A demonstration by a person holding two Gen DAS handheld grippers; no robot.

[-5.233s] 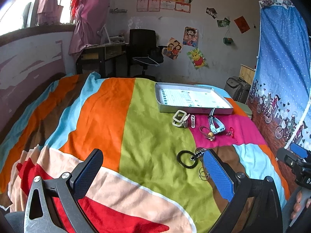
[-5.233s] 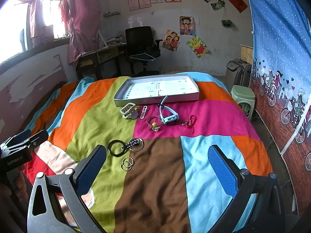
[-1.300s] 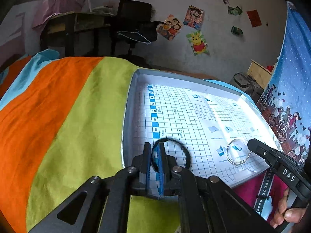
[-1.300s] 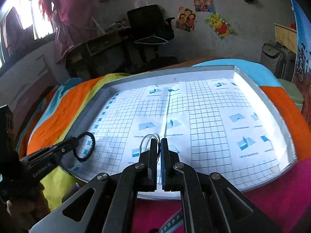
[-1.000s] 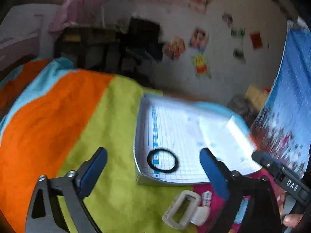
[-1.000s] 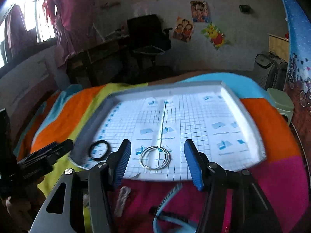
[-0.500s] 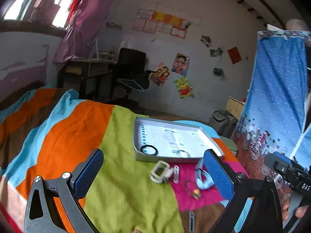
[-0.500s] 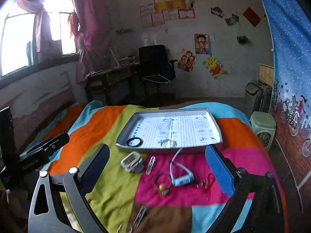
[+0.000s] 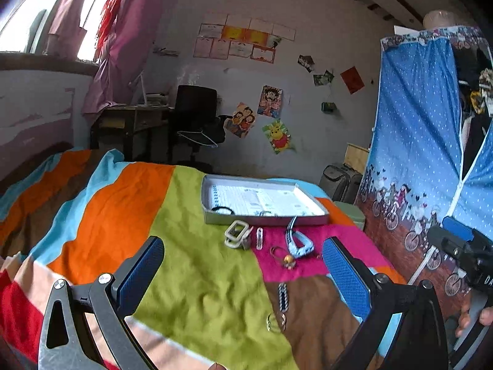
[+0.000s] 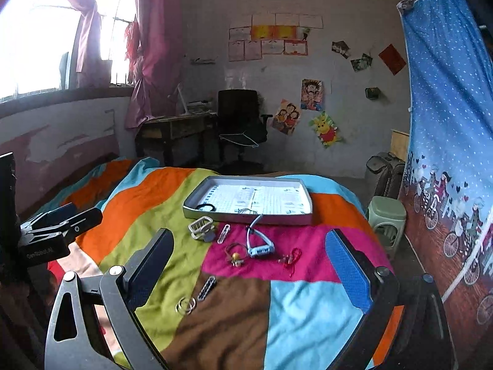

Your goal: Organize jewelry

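A grey tray with a grid sheet lies on the striped bedspread. A black ring and thin silver rings lie inside it. In front of it lie a cream buckle, a white clip, a light blue band, a gold-bead charm, a red cord, a beaded strip and silver rings. My left gripper and right gripper are open, empty, held back above the bed.
A green stool and a suitcase stand right of the bed by a blue curtain. A desk and black chair stand beyond the bed's far edge.
Both grippers held rings over the tray, opened and left the black ring and silver rings in it, then drew back and up from the tray.
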